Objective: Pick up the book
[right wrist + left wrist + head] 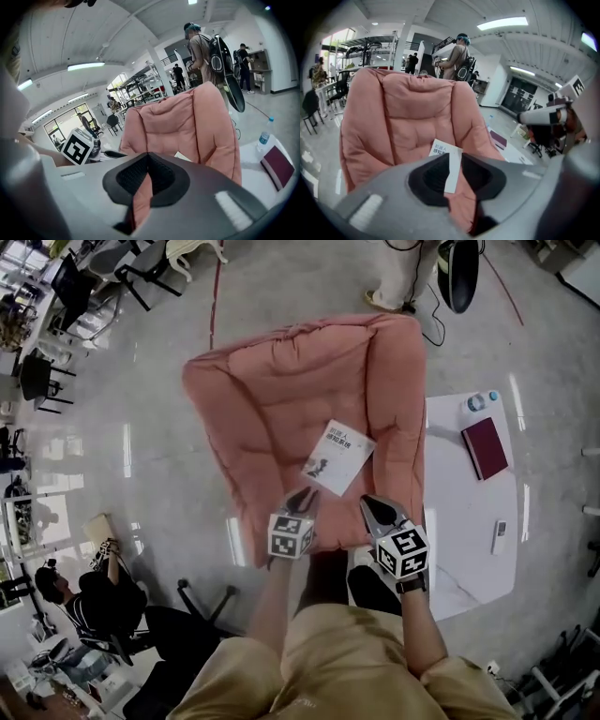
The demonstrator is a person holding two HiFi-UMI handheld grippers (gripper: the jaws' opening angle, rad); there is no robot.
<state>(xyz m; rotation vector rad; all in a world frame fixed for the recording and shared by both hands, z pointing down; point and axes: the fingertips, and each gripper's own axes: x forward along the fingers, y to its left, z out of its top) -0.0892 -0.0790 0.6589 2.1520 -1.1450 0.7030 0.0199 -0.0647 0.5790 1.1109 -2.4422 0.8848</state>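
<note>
Head view: the white book (pixel 337 457) lies flat on the seat of the pink armchair (pixel 272 399), toward the armchair's right arm. The left claw (pixel 302 498) and right claw (pixel 371 506) both hang over the armchair's front edge, short of the book and not touching it. Right of the armchair stands a white table (pixel 469 521). On it are a dark red book (pixel 485 448), a bottle (pixel 476 402) and a small white remote-like thing (pixel 501 535).

Left gripper view: the left claw's jaws stand slightly parted with nothing clamped. The white book shows through the gap, farther back on the armchair's seat. To do this step well, I judge the jaws should spread wider, come in low over the armchair's front edge and take the near edge of the cover. The soft cushion will give, so pressing down may bury the edge.

Right gripper view: the right claw's tips are clenched together on nothing, pointing at the armchair's back. A corner of the white book peeks above its jaws. It must release before it can help.

Count: two books, two claws, one armchair, one table, one bottle, one remote-like thing.
</note>
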